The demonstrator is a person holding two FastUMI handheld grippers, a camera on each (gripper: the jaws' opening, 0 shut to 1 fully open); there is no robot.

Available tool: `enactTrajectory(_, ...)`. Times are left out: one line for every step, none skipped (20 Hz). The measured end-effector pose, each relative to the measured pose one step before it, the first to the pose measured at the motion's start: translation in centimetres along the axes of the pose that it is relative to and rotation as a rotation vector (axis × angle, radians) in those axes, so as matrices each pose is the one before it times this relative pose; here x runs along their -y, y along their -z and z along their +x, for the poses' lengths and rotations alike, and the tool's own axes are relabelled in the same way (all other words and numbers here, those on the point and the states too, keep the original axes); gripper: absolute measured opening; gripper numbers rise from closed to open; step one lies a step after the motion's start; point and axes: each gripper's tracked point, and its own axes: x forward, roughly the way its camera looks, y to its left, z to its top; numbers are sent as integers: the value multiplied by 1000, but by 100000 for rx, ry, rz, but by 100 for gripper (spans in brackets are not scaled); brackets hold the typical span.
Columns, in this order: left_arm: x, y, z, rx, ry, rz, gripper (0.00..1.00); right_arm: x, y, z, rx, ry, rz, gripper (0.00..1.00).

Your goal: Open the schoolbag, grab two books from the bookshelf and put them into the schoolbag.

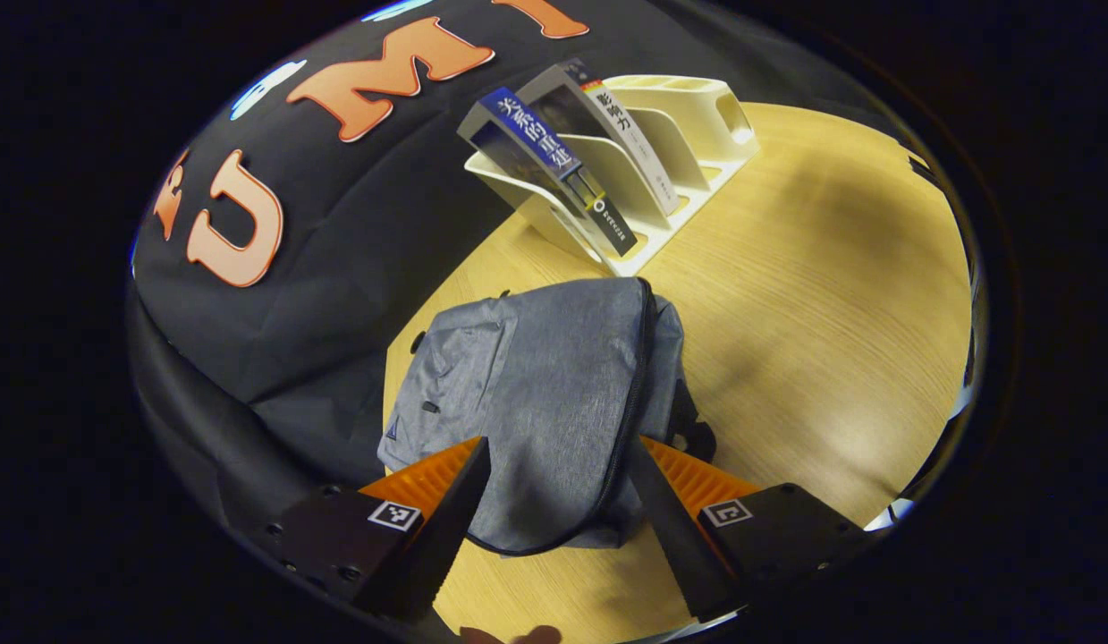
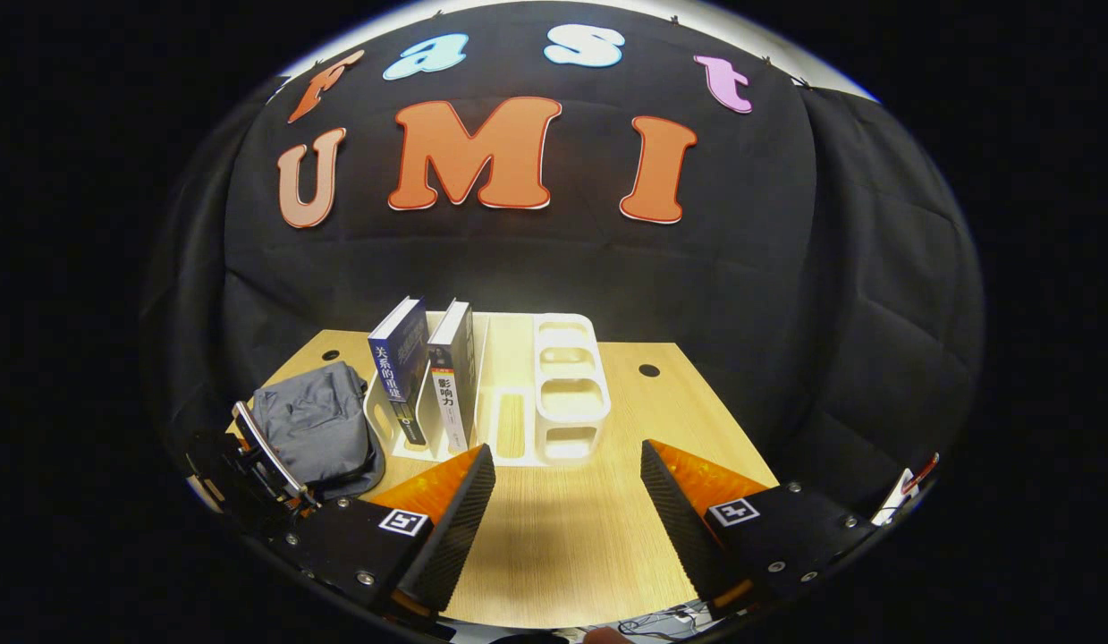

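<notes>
Both grippers apart above the table, zip closed

Table (image 2: 562,537) carries the bag (image 1: 536,402) at its left edge, lying flat under the left gripper (image 1: 558,501), fingers spread; rack (image 2: 567,394) at the back edge holds two books (image 2: 424,371), ahead and left of the right gripper (image 2: 567,510), fingers spread

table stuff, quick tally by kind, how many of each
books: 2, one blue-spined, one dark with a pale spine, both standing in the rack
racks: 1, white
bags: 1, grey, zipped shut
tools: 2, left over the bag, right facing the rack, both open
total: 6
</notes>
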Motion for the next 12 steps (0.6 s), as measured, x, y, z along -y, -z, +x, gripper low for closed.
enactTrajectory(-231, 193, 484, -1675, -102, -402, 96, 176, -11, 134, -289, 375, -74, 98)
enactTrajectory(-118, -68, 296, -354, 15, 5, 94, 139, -65, 82, -107, 389, 70, 98)
enactTrajectory(152, -98, 243, 104, 1027, 47, 83, 167, -3, 194, -183, 337, 240, 98)
enactTrajectory(251, -314, 33, 46, 1941, 476, 72, 204, -86, 191, -115, 250, 748, 98)
enactTrajectory(223, 160, 196, -930, 1254, 983, 52, 15, -76, 243, -226, -120, 942, 98)
enactTrajectory(159, 67, 43, -1481, 1977, 1724, 44, -31, 8, 224, -307, -188, 1098, 98)
enactTrajectory(-102, -133, 122, -533, 597, 1696, 39, -43, -134, 170, -52, -265, 1029, 98)
enactTrajectory(-320, -129, -56, -873, -631, 1698, 34, 3, -1, 233, 169, -53, 761, 98)
enactTrajectory(-268, 249, 49, -1944, 71, 2278, 22, -6, -105, 247, 28, -17, 410, 98)
enactTrajectory(-5, 0, 193, -1278, 1742, 3084, 19, -86, 28, 228, -191, -176, 334, 98)
enactTrajectory(-91, -182, -352, -1075, 1971, 1633, 8, -176, -22, 183, -248, -350, 506, 98)
enactTrajectory(-223, -126, -161, -963, 1950, -1216, 6, -192, -87, 41, -123, -539, 685, 98)
